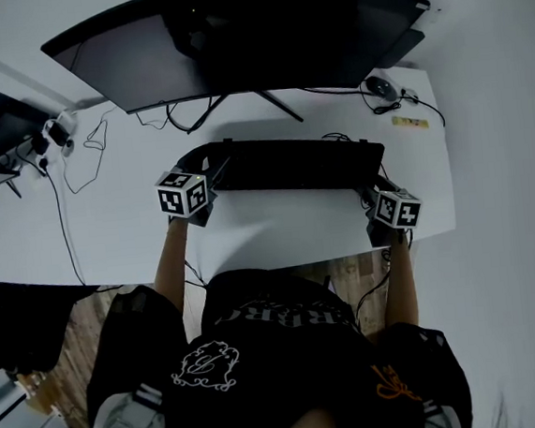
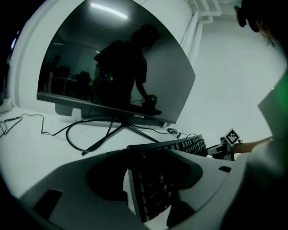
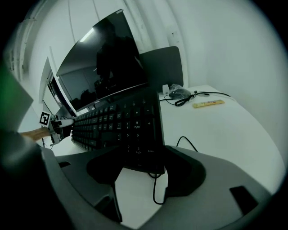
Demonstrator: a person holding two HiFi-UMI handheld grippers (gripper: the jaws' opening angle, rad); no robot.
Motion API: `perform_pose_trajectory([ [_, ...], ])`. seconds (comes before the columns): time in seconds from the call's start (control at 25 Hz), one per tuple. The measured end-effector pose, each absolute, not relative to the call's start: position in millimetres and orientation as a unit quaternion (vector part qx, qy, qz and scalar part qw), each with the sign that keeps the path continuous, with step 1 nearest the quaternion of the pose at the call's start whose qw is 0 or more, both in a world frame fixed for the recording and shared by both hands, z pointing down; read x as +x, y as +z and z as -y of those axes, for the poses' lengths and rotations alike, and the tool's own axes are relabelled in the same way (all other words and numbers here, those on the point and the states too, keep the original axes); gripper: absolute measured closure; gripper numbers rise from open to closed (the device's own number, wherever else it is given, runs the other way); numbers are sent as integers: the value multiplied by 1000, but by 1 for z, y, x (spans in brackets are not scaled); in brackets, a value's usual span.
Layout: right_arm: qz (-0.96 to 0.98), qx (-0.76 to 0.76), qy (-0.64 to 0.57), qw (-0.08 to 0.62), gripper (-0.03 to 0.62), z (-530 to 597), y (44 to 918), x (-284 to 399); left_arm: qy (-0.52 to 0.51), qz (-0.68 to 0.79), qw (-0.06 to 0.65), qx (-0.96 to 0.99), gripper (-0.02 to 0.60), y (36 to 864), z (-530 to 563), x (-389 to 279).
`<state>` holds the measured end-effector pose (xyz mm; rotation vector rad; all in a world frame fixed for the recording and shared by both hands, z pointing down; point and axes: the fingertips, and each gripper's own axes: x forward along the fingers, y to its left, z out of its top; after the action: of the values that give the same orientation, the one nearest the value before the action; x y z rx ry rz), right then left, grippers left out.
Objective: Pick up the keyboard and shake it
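Note:
A black keyboard [image 1: 291,166] is held at both ends in front of the monitor and casts a shadow on the white desk [image 1: 278,221]. My left gripper [image 1: 210,187] is shut on its left end; the Esc corner [image 2: 150,179] lies between the jaws in the left gripper view. My right gripper [image 1: 375,195] is shut on the numpad end [image 3: 135,134], which hangs clear of the desk with its cable [image 3: 155,188] dangling below. Each gripper's marker cube shows at the keyboard's far end in the other gripper's view.
A wide curved monitor [image 1: 231,33] on a splayed stand [image 1: 276,104] fills the back of the desk. A mouse [image 1: 382,84] and a yellow strip [image 1: 410,122] lie at the back right. Loose cables [image 1: 83,155] and a plug block [image 1: 53,135] sit at the left.

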<state>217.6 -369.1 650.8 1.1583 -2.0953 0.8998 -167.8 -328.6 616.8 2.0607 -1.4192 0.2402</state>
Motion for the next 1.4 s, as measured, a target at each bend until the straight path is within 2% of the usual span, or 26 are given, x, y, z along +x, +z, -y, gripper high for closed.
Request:
perform_pose_trajectory([
  [0.28,767,431,358,312,309,373,672,206,91,543,342,762,324,652,325,-178],
  [0.68,752,450,379,296,309,378,690,203,84,548,376,742,324,681,334,-182],
  [0.96,753,474,357,283,322,380,679,205,148,560,309,754,314,680,340,-185],
  [1.4,808,462,325,166,400,361,597,179,169,555,194,791,337,602,324,-167],
])
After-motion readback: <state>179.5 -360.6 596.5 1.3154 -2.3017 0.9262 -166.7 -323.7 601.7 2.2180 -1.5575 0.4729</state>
